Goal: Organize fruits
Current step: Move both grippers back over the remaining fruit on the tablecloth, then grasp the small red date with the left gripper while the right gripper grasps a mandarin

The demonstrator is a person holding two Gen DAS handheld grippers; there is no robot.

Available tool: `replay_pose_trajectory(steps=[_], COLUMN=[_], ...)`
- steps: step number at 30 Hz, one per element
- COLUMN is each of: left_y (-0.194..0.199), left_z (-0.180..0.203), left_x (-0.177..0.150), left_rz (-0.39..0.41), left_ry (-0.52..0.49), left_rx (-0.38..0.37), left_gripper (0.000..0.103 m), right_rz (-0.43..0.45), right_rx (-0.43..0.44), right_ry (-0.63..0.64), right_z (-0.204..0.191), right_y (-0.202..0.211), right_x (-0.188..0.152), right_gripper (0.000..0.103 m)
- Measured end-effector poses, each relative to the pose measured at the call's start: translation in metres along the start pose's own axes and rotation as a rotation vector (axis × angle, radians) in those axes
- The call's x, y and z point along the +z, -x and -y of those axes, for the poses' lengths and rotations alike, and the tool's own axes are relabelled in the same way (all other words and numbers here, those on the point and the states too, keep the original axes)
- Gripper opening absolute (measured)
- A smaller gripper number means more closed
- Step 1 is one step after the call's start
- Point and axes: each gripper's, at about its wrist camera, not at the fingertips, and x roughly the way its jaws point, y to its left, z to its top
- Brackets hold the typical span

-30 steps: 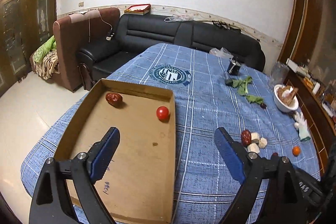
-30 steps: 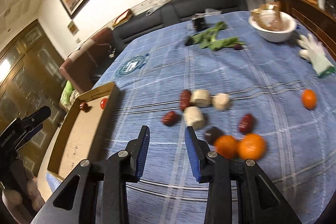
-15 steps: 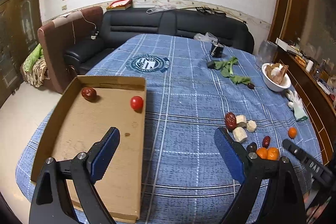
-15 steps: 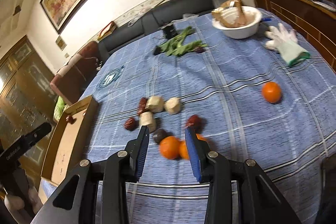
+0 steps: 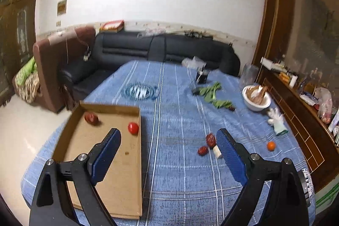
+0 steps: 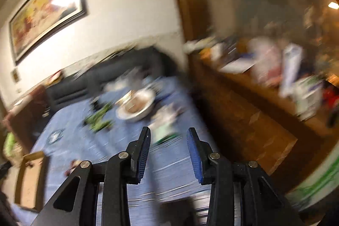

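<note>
A shallow cardboard tray (image 5: 106,175) lies on the blue checked tablecloth at the left. It holds a red tomato (image 5: 133,128) and a dark red date (image 5: 91,118) near its far end. Two dates (image 5: 211,139) and a white chunk (image 5: 217,151) lie on the cloth right of the tray, and a small orange (image 5: 271,145) farther right. My left gripper (image 5: 168,139) is open wide and empty above the tray's right edge. My right gripper (image 6: 168,137) is open and empty, high above the table's right side; its view is badly blurred.
A white bowl (image 5: 256,100), green leaves (image 5: 211,92), a white glove (image 5: 277,121) and a dark cup (image 5: 201,77) sit at the far right of the table. A wooden sideboard (image 5: 296,120) runs along the right. A black sofa (image 5: 159,52) stands behind.
The right gripper has swung up and to the right, away from the oranges, and its jaws have opened wider. The left view has tilted up slightly; its jaws stay open.
</note>
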Motion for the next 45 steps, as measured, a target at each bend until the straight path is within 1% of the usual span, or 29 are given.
replay_pose_trajectory(steps=[2,4,5,6,7,8,9,10,12,13,14,17,18,20,22,24,27,31,33,34,36,38,40,42,43,44,45], left_y=[0.009,0.012,0.013,0.014,0.014,0.014,0.011,0.009,-0.004,-0.009,-0.016,-0.036,-0.045,-0.060,-0.075,-0.092,-0.120,-0.156,-0.173,-0.181,-0.194,-0.203,-0.210,-0.218,-0.221,-0.223,-0.226], left_z=[0.005,0.009,0.010,0.012,0.013,0.015,0.016,0.017,0.017,0.015,0.013,0.008,0.007,0.009,0.014,0.022,0.030,0.038,0.043,0.046,0.054,0.059,0.062,0.061,0.059,0.058,0.058], left_x=[0.010,0.018,0.022,0.025,0.026,0.027,0.026,0.024,0.020,0.017,0.014,0.001,-0.005,-0.016,-0.026,-0.033,-0.037,-0.042,-0.045,-0.047,-0.051,-0.055,-0.059,-0.062,-0.063,-0.064,-0.065], left_rz=[0.044,0.065,0.072,0.077,0.079,0.082,0.081,0.075,0.041,0.025,0.005,-0.043,-0.067,-0.111,-0.148,-0.186,-0.233,-0.300,-0.325,-0.333,-0.346,-0.361,-0.375,-0.402,-0.412,-0.421,-0.433], left_ry=[-0.025,-0.039,-0.041,-0.043,-0.047,-0.055,-0.064,-0.069,-0.073,-0.071,-0.067,-0.048,-0.042,-0.043,-0.059,-0.080,-0.086,-0.084,-0.098,-0.111,-0.153,-0.192,-0.211,-0.207,-0.195,-0.190,-0.190], left_rx=[-0.009,-0.009,-0.018,-0.032,-0.037,-0.038,-0.037,-0.036,-0.032,-0.031,-0.028,-0.017,-0.019,-0.030,-0.040,-0.040,-0.045,-0.075,-0.085,-0.089,-0.101,-0.104,-0.112,-0.125,-0.146,-0.157,-0.162], left_gripper=[0.091,0.091,0.091,0.091,0.091,0.091,0.091,0.091,0.091,0.091,0.091,0.091,0.091,0.091,0.091,0.091,0.091,0.091,0.091,0.090,0.082,0.077,0.072,0.067,0.065,0.061,0.054], right_rz=[0.043,0.081,0.097,0.101,0.109,0.118,0.128,0.130,0.113,0.089,0.062,-0.053,-0.103,-0.178,-0.246,-0.313,-0.387,-0.461,-0.478,-0.463,-0.445,-0.447,-0.445,-0.440,-0.440,-0.441,-0.441], right_rx=[-0.102,-0.231,-0.327,-0.372,-0.409,-0.420,-0.420,-0.410,-0.369,-0.336,-0.303,-0.157,-0.087,0.016,0.107,0.191,0.281,0.355,0.373,0.378,0.395,0.420,0.436,0.454,0.466,0.474,0.485], right_ry=[0.027,0.060,0.065,0.057,0.040,0.029,0.024,0.031,0.062,0.079,0.089,0.108,0.110,0.109,0.100,0.098,0.125,0.137,0.152,0.158,0.180,0.200,0.227,0.256,0.270,0.280,0.289], right_z=[0.028,0.052,0.069,0.080,0.091,0.095,0.097,0.094,0.079,0.066,0.055,0.015,-0.004,-0.037,-0.061,-0.088,-0.130,-0.162,-0.173,-0.175,-0.180,-0.184,-0.186,-0.189,-0.190,-0.192,-0.192], right_y=[0.028,0.052,0.065,0.073,0.083,0.089,0.095,0.097,0.086,0.074,0.063,0.014,-0.010,-0.044,-0.073,-0.102,-0.131,-0.164,-0.171,-0.171,-0.170,-0.171,-0.171,-0.169,-0.168,-0.167,-0.166], right_x=[0.027,0.057,0.073,0.081,0.089,0.093,0.093,0.089,0.075,0.063,0.052,0.011,-0.007,-0.038,-0.063,-0.089,-0.121,-0.147,-0.154,-0.155,-0.153,-0.152,-0.151,-0.152,-0.153,-0.154,-0.155], right_gripper=[0.039,0.039,0.039,0.039,0.039,0.039,0.040,0.042,0.048,0.051,0.051,0.051,0.051,0.051,0.051,0.051,0.051,0.051,0.050,0.050,0.050,0.050,0.051,0.051,0.051,0.051,0.051])
